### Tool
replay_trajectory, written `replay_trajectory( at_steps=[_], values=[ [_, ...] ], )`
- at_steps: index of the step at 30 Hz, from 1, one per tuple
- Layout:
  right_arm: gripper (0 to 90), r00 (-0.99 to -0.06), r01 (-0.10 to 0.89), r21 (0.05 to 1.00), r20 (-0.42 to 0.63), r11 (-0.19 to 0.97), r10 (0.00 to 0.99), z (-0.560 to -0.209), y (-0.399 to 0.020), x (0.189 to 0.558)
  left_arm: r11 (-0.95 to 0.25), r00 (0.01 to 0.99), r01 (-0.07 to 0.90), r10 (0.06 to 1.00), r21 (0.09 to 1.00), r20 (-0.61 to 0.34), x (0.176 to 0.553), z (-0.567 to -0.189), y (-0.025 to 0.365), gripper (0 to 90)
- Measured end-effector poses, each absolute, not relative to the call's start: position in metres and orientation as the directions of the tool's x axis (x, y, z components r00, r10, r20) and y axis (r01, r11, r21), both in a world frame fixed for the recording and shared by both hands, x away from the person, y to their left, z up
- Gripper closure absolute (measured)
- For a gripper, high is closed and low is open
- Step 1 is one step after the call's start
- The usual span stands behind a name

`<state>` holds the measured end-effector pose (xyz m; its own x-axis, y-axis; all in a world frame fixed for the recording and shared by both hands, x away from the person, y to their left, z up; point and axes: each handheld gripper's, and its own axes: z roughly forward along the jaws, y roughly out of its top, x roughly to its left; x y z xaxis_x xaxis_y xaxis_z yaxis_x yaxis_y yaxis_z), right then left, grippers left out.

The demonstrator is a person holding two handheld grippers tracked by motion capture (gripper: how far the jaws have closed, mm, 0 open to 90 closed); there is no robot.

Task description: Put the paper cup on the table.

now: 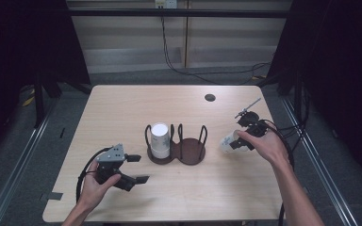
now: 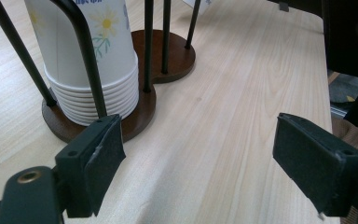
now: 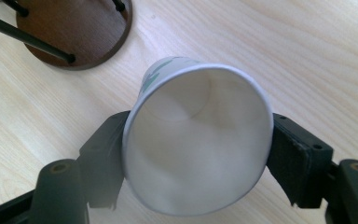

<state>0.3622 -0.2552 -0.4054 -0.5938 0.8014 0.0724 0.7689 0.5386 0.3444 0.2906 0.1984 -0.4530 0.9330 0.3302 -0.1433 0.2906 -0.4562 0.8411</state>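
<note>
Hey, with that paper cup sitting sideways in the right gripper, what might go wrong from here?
1. The paper cup sits between the right gripper pads near its soft rim; a harder squeeze may crush it, a looser one may drop it.
2. The free ring of the cup holder is fenced by thin black posts; the tilted cup could snag on one.

White paper cup with a green leaf print (image 3: 198,140), lying tilted on its side, its open mouth toward the right gripper's camera, at 3 o'clock from the dark brown two-bay wooden cup holder with black wire posts (image 1: 188,151).
</note>
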Motion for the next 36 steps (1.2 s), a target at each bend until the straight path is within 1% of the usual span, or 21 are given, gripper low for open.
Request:
replay_trajectory(
  at_steps=[2,6,11,14,18,22,24,27,31,36],
  values=[
    [27.1,-0.594,0.775,0.325,0.083,0.542,0.8,-0.409,-0.255,0.364,-0.453,0.934,0.289,0.329,0.843,-0.144,0.29,-0.452,0.199,16.2],
    [26.7,-0.585,0.782,0.311,0.07,0.54,0.808,-0.413,-0.255,0.367,-0.457,0.934,0.291,0.326,0.84,-0.146,0.291,-0.453,0.199,16.2],
    [23.2,-0.574,0.79,0.297,0.05,0.536,0.817,-0.417,-0.252,0.37,-0.453,0.935,0.302,0.313,0.839,-0.167,0.291,-0.454,0.197,16.2],
    [22.0,-0.572,0.789,0.303,0.046,0.534,0.819,-0.418,-0.25,0.372,-0.439,0.929,0.294,0.341,0.849,-0.145,0.291,-0.452,0.2,16.2],
    [20.3,-0.566,0.794,0.293,0.036,0.533,0.823,-0.421,-0.246,0.375,-0.427,0.926,0.303,0.343,0.852,-0.158,0.292,-0.452,0.203,16.2],
    [18.5,-0.566,0.792,0.302,0.036,0.531,0.824,-0.425,-0.243,0.379,-0.429,0.927,0.305,0.34,0.85,-0.161,0.292,-0.452,0.204,16.2],
    [18.2,-0.566,0.794,0.308,0.059,0.524,0.822,-0.426,-0.242,0.379,-0.424,0.925,0.303,0.347,0.853,-0.156,0.292,-0.452,0.205,16.2],
    [18.2,-0.575,0.787,0.306,0.05,0.535,0.817,-0.426,-0.24,0.378,-0.412,0.922,0.308,0.35,0.857,-0.163,0.292,-0.452,0.205,16.2],
    [15.9,-0.572,0.785,0.329,0.06,0.525,0.818,-0.423,-0.241,0.376,-0.416,0.924,0.303,0.348,0.857,-0.157,0.292,-0.451,0.206,16.2],
    [15.3,-0.571,0.777,0.371,0.077,0.508,0.818,-0.42,-0.243,0.373,-0.422,0.925,0.299,0.349,0.856,-0.152,0.292,-0.452,0.205,16.2]
  ],
)
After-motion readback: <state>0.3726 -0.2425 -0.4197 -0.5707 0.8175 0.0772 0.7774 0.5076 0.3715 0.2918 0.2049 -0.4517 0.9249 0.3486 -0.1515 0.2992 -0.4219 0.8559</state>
